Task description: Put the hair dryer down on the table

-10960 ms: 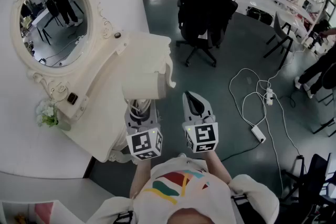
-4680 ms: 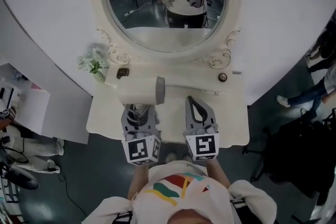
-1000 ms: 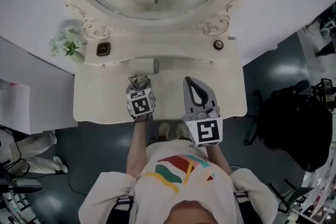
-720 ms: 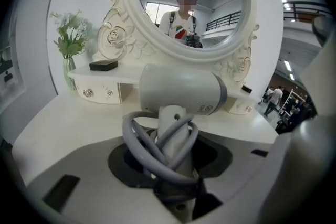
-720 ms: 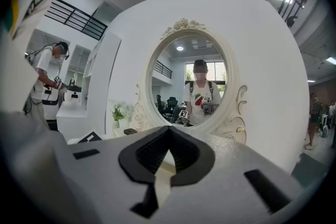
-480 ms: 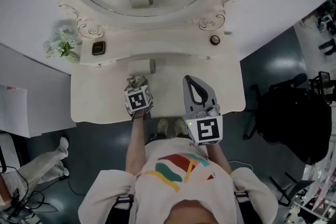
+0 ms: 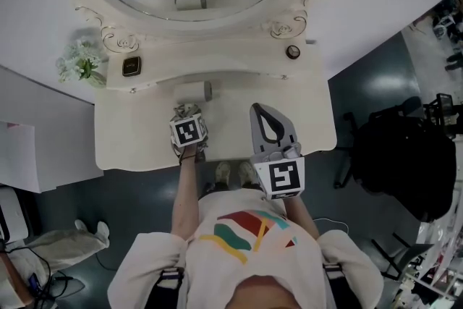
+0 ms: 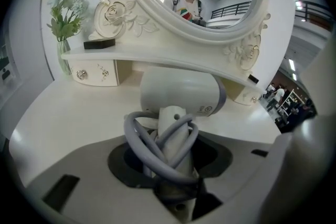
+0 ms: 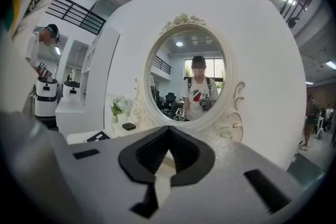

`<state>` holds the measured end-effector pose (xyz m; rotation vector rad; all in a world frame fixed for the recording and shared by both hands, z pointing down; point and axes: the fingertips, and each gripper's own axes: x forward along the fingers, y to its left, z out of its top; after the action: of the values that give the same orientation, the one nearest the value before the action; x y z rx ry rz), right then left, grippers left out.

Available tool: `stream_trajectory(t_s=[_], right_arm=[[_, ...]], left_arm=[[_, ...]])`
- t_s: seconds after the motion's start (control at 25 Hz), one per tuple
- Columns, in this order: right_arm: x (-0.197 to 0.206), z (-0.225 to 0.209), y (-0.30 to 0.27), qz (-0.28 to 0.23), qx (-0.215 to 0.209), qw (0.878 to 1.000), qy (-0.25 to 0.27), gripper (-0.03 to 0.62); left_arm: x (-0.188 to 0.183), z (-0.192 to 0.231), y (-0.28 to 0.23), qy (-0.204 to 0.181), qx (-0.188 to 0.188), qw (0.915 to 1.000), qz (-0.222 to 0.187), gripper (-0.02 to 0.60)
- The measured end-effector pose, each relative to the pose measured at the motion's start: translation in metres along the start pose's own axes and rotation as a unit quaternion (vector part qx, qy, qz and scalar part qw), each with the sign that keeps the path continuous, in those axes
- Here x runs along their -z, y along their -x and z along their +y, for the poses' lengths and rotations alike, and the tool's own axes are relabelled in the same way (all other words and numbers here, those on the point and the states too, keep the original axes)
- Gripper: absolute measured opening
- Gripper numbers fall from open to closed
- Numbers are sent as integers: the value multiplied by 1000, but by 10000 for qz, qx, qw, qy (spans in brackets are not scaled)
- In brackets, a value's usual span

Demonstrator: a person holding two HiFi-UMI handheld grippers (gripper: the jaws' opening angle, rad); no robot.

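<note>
Hair dryer point(image 8: 181, 93), tiny unreadable print on barrel, cord-wrapped handle clamped between left gripper point(image 8: 172, 157) jaws, barrel just past them (low over the table point(image 8: 68, 113)), right gripper point(image 9: 168, 129) closed, empty

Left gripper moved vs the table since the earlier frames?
Yes. The left gripper, shut on the hair dryer, has gone from the table's front edge inward toward the shelf, and lower.

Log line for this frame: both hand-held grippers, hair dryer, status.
left hand-held gripper: shut on hair dryer handle | right hand-held gripper: shut, empty | hair dryer: low over table, contact unclear | task: not released
</note>
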<state>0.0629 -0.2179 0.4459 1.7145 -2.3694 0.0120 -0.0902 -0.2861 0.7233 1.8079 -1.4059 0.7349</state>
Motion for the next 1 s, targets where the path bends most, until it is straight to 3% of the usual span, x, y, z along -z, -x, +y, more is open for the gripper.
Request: stream_trajectory(t_s=[0.72, 0.88, 1.0], right_arm=[[-1, 8, 1, -108, -96, 9999, 13, 0], [0, 9, 4, -145, -103, 9998, 14, 0], [-1, 10, 6, -177, -121, 9998, 2, 0]], left_arm=[[7, 1, -10, -86, 27, 9995, 312, 181], [1, 2, -10, -217, -118, 9993, 293, 200], [-4, 10, -11, -78, -355, 9993, 98, 264]])
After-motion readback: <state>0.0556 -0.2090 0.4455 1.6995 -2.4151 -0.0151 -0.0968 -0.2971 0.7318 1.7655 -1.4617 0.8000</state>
